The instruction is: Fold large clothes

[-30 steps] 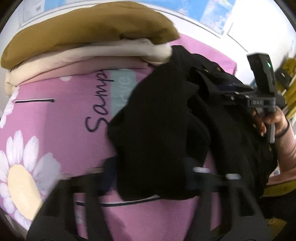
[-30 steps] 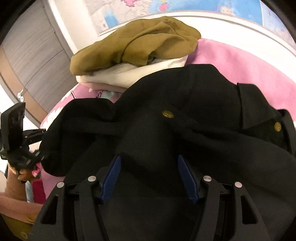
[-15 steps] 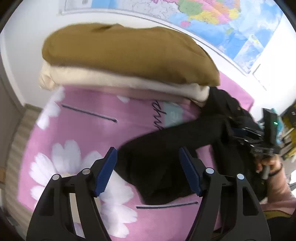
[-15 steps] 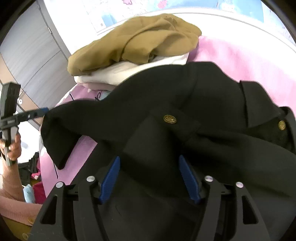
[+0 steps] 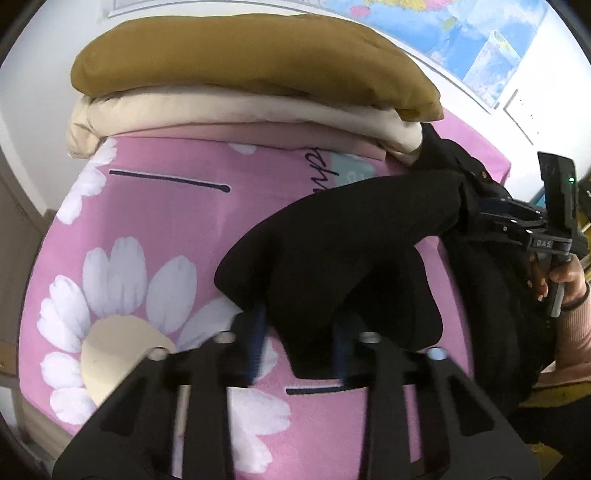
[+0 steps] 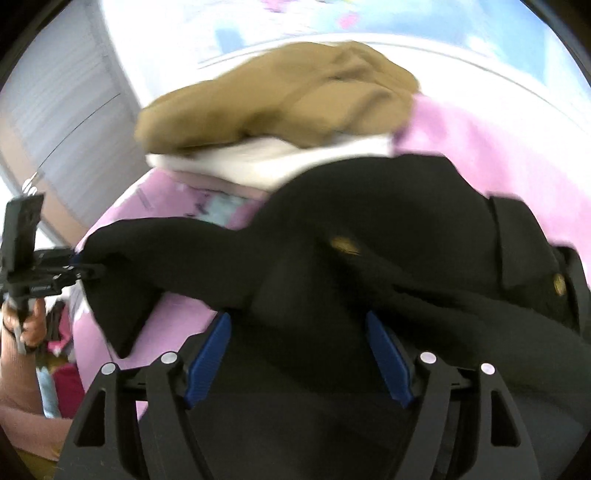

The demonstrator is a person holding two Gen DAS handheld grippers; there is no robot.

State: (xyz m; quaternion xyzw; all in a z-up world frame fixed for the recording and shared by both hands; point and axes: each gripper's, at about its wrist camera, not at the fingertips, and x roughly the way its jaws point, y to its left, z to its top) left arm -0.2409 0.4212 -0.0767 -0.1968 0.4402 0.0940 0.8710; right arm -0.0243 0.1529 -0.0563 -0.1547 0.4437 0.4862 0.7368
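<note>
A black coat (image 6: 388, 229) with gold buttons (image 6: 345, 245) lies bunched on a pink daisy-print bedsheet (image 5: 166, 229). One sleeve (image 5: 351, 240) stretches out from it toward the left. My left gripper (image 5: 299, 332) is closing on the sleeve's end, and the cloth fills the gap between its blue fingers. From the right wrist view, the left gripper (image 6: 86, 271) pinches that sleeve (image 6: 166, 251) and holds it taut. My right gripper (image 6: 297, 325) hovers over the coat's body. Its jaws are opening wide, with black cloth below them but not pinched.
A stack of folded clothes sits at the head of the bed, a brown one (image 5: 240, 55) on a cream one (image 5: 240, 107). A map (image 5: 461, 33) hangs on the wall behind. Grey wardrobe doors (image 6: 55, 110) stand to the left. A hand in a pink sleeve (image 5: 565, 273) holds the right gripper (image 5: 491, 218).
Half a second ago the left gripper stood open behind the sleeve; now its fingers have come together around the sleeve end. The sleeve is drawn further out from the coat. The right fingers stand slightly wider.
</note>
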